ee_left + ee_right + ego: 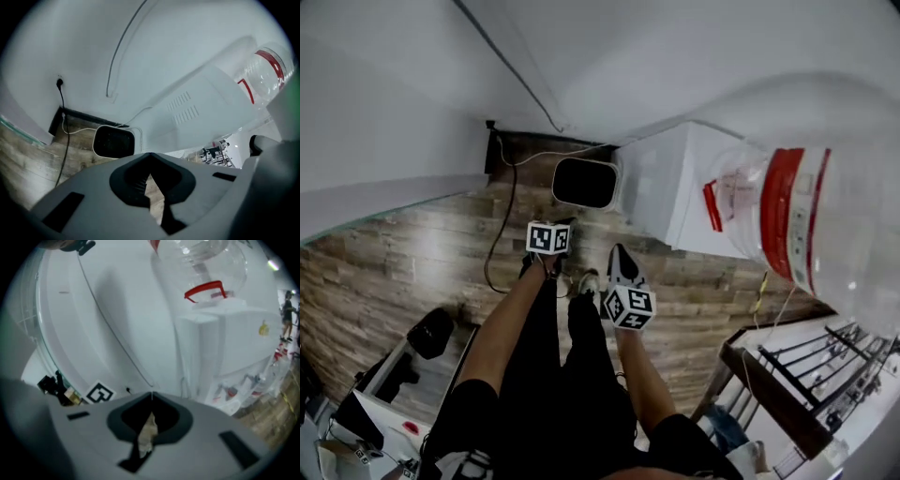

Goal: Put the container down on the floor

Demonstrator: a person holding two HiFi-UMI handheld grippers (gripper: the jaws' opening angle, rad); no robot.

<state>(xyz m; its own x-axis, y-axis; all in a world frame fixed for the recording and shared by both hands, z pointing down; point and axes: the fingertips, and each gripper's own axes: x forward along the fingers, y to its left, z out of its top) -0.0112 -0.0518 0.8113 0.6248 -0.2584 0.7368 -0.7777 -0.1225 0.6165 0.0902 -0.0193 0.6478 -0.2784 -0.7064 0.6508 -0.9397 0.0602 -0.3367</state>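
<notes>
Closest to me, the left gripper (150, 155) is sitting with its jaws pressed together. The tips are meeting at the front and nothing is pinched between them; I'm only seeing a sliver of wood floor (412, 253) through the notch behind them. The right gripper (151, 394) is the same: jaws together at the tips, nothing held, just a scrap of floor showing through the gap. Neither one is touching anything.

From the head view, both grippers are hanging out in front of the person's legs (534, 394), with the left a bit further forward than the right and a small gap between them. Both are pointing toward the wall and well clear of the floor.

Further out, the container (137, 140), the white one with the dark opening, is standing on the floor. It's down by the foot of the wall (675, 56), just beside the white dispenser (675, 187), and clearly apart from both grippers. A black cable (502, 234) is trailing down from the wall and over the boards to its left.

Past that, the big clear bottle (797, 234) with the red label is sitting on top of the dispenser.
</notes>
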